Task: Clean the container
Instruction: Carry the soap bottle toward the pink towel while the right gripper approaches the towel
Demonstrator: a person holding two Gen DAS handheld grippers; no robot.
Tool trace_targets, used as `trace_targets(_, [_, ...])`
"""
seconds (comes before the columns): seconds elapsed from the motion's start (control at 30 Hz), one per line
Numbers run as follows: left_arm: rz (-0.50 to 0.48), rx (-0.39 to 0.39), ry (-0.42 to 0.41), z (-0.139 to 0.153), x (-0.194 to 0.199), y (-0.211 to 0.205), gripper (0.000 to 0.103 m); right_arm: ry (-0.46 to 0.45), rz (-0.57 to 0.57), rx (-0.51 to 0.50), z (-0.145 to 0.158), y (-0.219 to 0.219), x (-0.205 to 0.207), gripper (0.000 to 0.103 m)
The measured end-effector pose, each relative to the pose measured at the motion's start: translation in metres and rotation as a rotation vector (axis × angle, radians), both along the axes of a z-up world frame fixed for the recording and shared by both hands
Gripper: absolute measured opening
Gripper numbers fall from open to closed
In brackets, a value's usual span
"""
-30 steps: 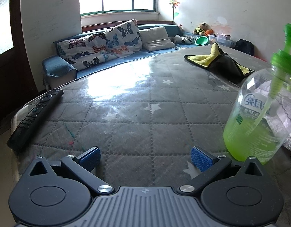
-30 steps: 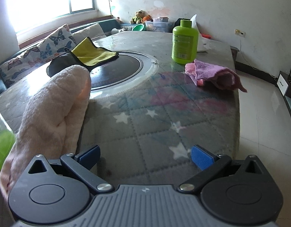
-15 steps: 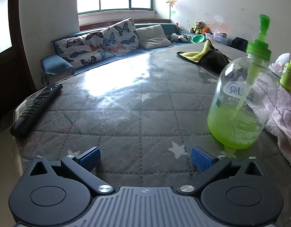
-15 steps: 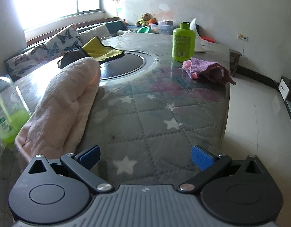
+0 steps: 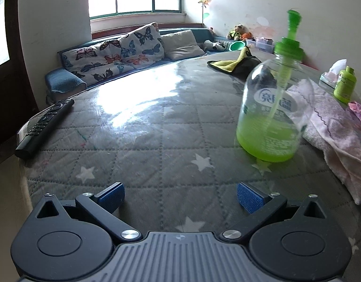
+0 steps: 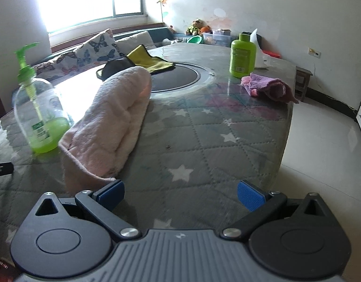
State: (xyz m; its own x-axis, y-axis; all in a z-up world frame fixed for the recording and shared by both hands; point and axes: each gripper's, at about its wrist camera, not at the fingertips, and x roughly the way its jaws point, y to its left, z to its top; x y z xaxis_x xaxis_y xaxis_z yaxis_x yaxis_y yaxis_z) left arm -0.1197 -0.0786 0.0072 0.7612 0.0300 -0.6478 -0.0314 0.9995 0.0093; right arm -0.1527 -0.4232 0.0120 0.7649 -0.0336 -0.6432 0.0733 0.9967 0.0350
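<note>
A clear pump bottle (image 5: 272, 108) with green liquid and a green pump stands on the table, ahead and to the right of my left gripper (image 5: 180, 196), which is open and empty. The bottle also shows at the left of the right wrist view (image 6: 40, 115). A folded pale pink towel (image 6: 114, 119) lies beside the bottle; it shows in the left wrist view too (image 5: 333, 127). My right gripper (image 6: 179, 193) is open and empty, its left finger near the towel's near end.
A black remote (image 5: 45, 124) lies near the table's left edge. A yellow and black cloth (image 6: 143, 62), a round black inset (image 6: 175, 77), a green capped bottle (image 6: 242, 55) and a purple rag (image 6: 269, 88) lie farther back. The table edge (image 6: 284, 141) drops to floor on the right.
Both grippers have drawn back from the table's middle. The pump bottle now sits farther ahead in the left view, and has come into the right view beside the towel.
</note>
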Motion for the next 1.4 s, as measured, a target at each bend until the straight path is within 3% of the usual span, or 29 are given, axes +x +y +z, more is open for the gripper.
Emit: trace_targets(1.4, [-0.180,0.028,0.049,0.007,-0.056,-0.041,0.103,0.001,0.182,0.011,-0.001,0.060,-0.059,0.103])
